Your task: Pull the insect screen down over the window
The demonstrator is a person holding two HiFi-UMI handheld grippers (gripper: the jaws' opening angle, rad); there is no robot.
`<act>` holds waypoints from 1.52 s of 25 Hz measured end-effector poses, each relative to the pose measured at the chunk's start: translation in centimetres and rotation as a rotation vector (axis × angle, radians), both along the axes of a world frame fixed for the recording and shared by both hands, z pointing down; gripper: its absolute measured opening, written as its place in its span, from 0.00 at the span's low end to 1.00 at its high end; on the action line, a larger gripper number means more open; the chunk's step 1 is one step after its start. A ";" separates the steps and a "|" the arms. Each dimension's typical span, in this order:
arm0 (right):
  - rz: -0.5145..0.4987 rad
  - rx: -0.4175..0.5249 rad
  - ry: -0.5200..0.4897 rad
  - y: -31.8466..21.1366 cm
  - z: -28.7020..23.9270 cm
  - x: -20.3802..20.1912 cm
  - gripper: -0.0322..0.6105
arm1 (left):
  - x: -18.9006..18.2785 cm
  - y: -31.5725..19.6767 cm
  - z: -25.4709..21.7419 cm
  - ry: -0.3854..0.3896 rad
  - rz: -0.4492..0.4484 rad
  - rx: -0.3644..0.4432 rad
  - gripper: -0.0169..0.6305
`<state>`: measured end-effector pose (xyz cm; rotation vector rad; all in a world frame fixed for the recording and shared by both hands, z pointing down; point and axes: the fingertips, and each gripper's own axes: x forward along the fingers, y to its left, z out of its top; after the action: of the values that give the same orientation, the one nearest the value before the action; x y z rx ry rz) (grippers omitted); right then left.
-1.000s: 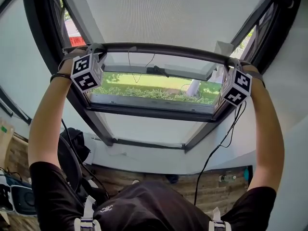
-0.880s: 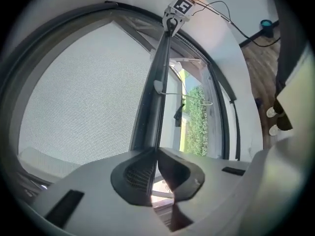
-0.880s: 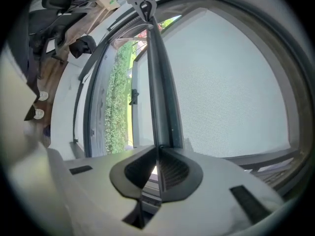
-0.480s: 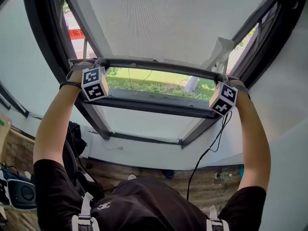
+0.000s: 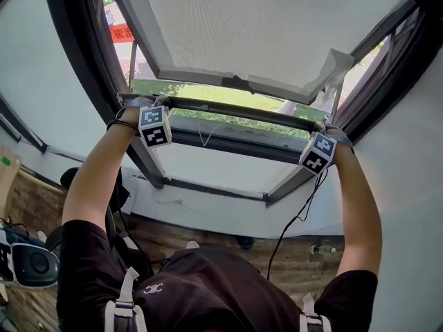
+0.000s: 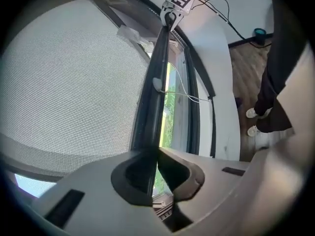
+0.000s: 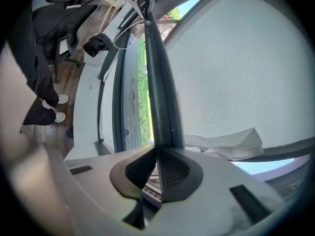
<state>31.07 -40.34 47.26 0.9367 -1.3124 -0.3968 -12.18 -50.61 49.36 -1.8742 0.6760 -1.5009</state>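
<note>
Head view faces window (image 5: 77, 64), both gripper views near, along shared bar (image 6: 153, 77)

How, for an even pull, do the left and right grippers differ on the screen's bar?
The left gripper clamps the pull bar near its left end, the right gripper near its right end. In the head view the left sits higher than the right. Both are shut on it.

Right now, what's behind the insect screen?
Through the insect screen: the open window sash, a pale crumpled flap at its right, and a strip of grass above the pull bar. Anything beyond the sash's pane is washed out.
</note>
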 end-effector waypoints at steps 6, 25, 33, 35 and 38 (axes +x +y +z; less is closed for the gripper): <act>0.014 -0.045 -0.026 0.1 3.0 -0.1 0.10 | 0.0 -0.1 2.9 -0.029 -0.007 -0.049 0.06; 0.065 -0.153 -0.054 0.7 14.6 -0.2 0.10 | -0.2 0.6 15.0 -0.109 -0.032 -0.214 0.05; 0.056 -0.136 -0.054 0.2 15.8 -0.2 0.10 | -0.2 0.1 16.2 -0.105 -0.026 -0.214 0.06; 0.058 -0.137 -0.051 0.3 16.2 -0.2 0.10 | -0.3 0.3 16.6 -0.100 -0.028 -0.217 0.06; 0.056 -0.144 -0.037 0.5 17.0 -0.2 0.10 | -0.3 0.4 17.4 -0.095 -0.031 -0.219 0.06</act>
<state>30.87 -39.87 64.29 0.8612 -1.3270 -0.2399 -12.45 -50.24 66.77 -1.9448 0.5165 -1.7318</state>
